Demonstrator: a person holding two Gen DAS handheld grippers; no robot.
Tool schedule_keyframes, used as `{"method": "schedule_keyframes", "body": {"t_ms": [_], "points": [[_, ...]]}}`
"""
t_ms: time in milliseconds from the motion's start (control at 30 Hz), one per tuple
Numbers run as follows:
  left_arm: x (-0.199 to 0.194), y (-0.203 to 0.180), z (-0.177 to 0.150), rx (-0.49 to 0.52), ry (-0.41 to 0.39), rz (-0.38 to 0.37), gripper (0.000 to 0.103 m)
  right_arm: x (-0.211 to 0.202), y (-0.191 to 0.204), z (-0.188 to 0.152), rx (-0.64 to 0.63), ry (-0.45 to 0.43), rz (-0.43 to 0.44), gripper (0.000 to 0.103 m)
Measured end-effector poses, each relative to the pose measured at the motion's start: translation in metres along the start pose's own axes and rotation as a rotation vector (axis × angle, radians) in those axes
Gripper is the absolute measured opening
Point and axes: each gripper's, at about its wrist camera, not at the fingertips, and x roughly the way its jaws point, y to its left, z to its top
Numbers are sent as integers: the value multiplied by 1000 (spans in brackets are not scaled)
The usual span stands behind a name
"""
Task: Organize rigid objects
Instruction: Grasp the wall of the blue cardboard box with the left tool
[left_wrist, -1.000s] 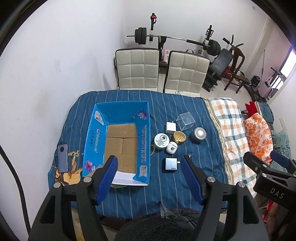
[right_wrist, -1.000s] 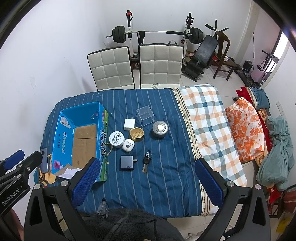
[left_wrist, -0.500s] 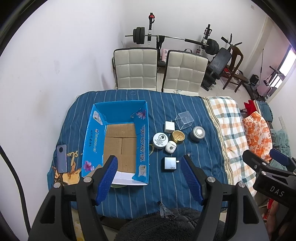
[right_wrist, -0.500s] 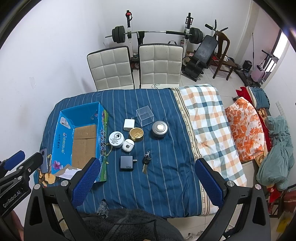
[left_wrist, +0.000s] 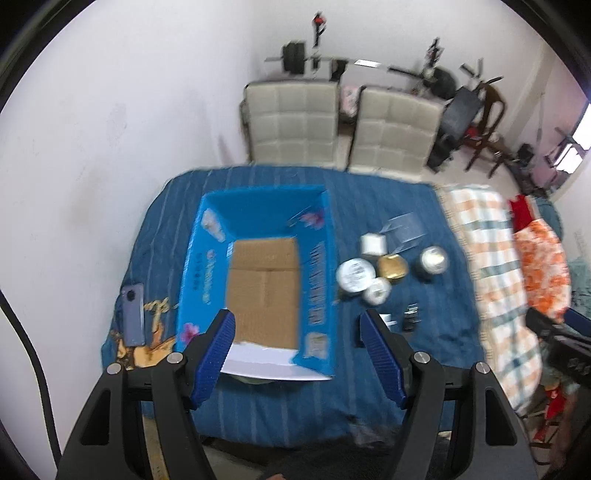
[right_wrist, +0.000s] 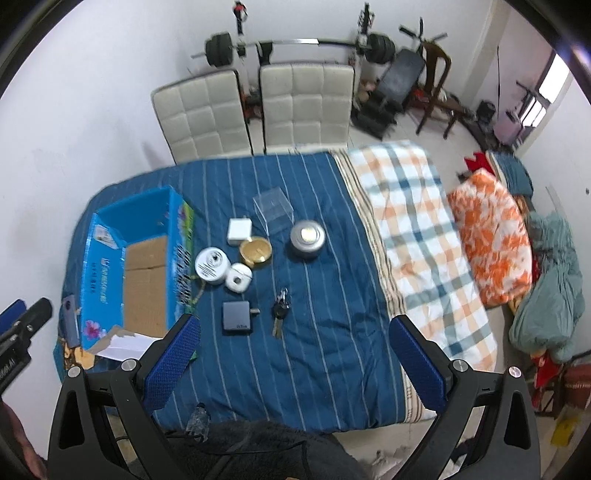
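Note:
An open blue cardboard box (left_wrist: 207, 273) (right_wrist: 105, 254) lies on the blue striped bed, with nothing in it. Right of it lie a white round tin (right_wrist: 210, 265), a white earbud case (right_wrist: 238, 277), a gold tin (right_wrist: 255, 252), a white charger (right_wrist: 239, 231), a clear plastic box (right_wrist: 273, 213), a silver tin (right_wrist: 307, 239), a dark square charger (right_wrist: 236, 317) and keys (right_wrist: 280, 312). My left gripper (left_wrist: 297, 345) is open, high above the box's near end. My right gripper (right_wrist: 293, 352) is open, high above the bed's near part.
A phone (left_wrist: 132, 314) lies at the bed's left edge. A plaid blanket (right_wrist: 417, 221) covers the bed's right side. Two white chairs (right_wrist: 255, 110) and a barbell rack stand behind. Clothes are piled on the floor at the right (right_wrist: 546, 280).
Both grippers have moved closer to the bed; the left wrist view has swung left over the box and is blurred by motion. No object has moved.

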Motion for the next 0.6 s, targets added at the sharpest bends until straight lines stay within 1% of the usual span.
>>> {"method": "schedule_keyframes", "body": {"t_ms": [133, 200, 233, 267, 367, 467, 567, 600], "points": [[53, 36, -1, -4, 71, 44, 69, 45, -3, 0, 25, 73, -14, 103], [78, 54, -2, -15, 99, 63, 69, 66, -2, -2, 23, 93, -19, 103], [94, 65, -3, -19, 129, 73, 69, 77, -2, -3, 23, 109, -29, 103], [105, 75, -4, -27, 146, 69, 69, 90, -3, -4, 24, 130, -37, 103], [143, 103, -8, -46, 204, 90, 69, 122, -3, -6, 32, 181, -51, 103], [182, 133, -14, -81, 278, 95, 69, 149, -2, -10, 35, 223, -51, 103], [221, 161, -25, -112, 370, 103, 69, 169, 3, -13, 22, 262, -60, 103], [231, 165, -26, -111, 395, 103, 69, 175, 5, -13, 19, 273, -63, 103]]}}
